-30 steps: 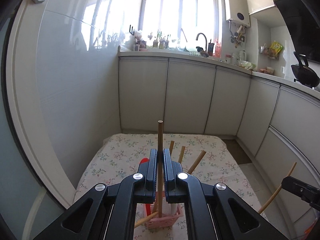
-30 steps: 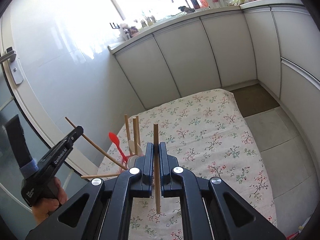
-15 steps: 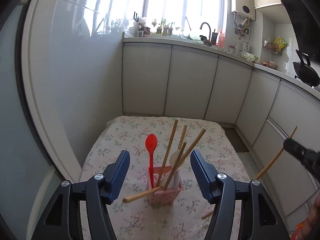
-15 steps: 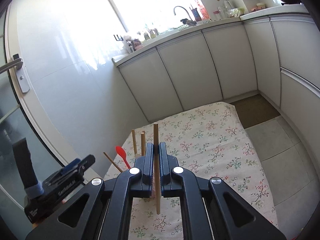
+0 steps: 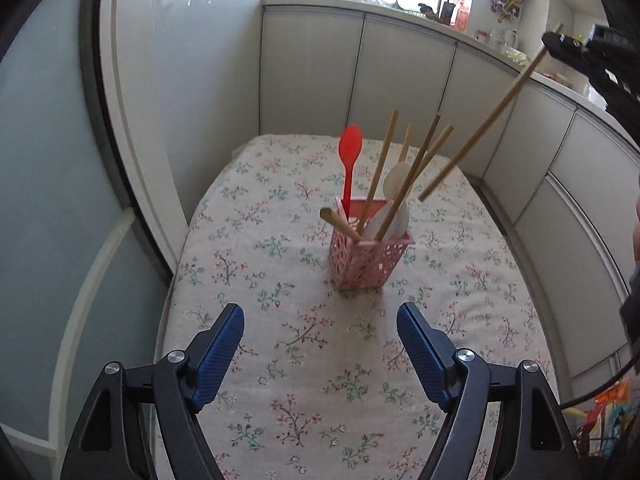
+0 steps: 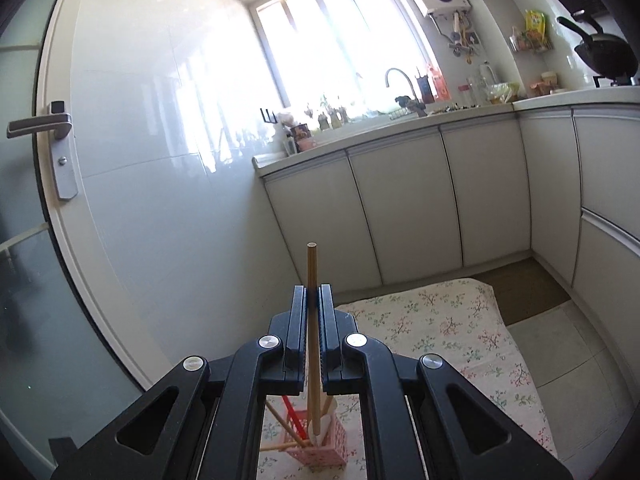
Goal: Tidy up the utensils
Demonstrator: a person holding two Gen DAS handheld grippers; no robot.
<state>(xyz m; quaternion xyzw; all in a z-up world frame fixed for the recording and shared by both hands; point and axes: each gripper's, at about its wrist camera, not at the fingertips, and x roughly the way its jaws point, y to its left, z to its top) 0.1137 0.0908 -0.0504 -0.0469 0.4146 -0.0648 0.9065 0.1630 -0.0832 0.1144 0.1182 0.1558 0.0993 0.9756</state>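
Observation:
A pink lattice basket stands on the floral table and holds several wooden chopsticks, a red spoon and a white spoon. My left gripper hovers in front of the basket, its jaws opening with nothing between them. At the top right of the left wrist view, my right gripper is shut on one chopstick that slants down toward the basket. In the right wrist view this gripper clamps the chopstick upright, with the basket below.
The floral tablecloth covers a low table beside white cabinets. A glass door with a handle is on the left. The counter holds a sink tap and a black wok. Part of a hand shows at the right edge.
My left gripper let go of its chopstick, which now stands in the basket, then opened wide and tilted down. The right gripper rose with its chopstick, over the basket.

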